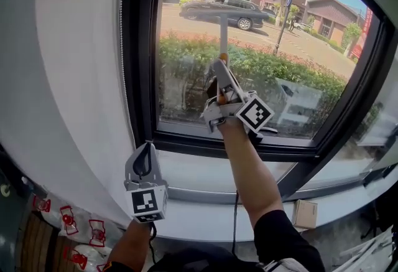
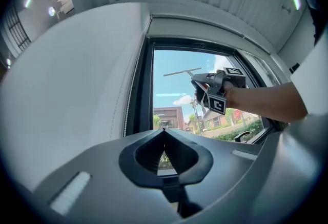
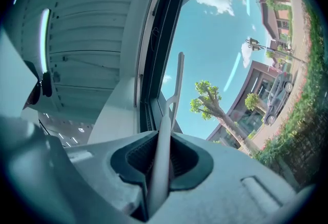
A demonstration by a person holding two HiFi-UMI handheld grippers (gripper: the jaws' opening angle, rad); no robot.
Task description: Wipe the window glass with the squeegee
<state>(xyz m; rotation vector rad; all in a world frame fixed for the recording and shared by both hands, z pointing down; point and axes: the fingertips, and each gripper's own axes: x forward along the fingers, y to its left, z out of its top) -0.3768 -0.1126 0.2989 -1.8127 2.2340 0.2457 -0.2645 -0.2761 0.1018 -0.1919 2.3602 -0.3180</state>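
- In the head view the squeegee [image 1: 222, 33] shows only its thin shaft. Its lower handle is hidden inside the right gripper [image 1: 219, 65], and its far end blends into the dark car [image 1: 239, 12] outside.
- No view shows whether the blade [image 3: 179, 79] touches the glass [image 1: 186, 78].
- The top of the window frame [image 1: 140, 46] is cut off by the picture's upper edge.
- The person's left hand is hidden beneath the left gripper [image 1: 147, 149]. The right forearm [image 1: 252, 171] covers part of the sill.
- The red-printed white items [image 1: 68, 227] at the near left are partly cut off and too unclear to identify.
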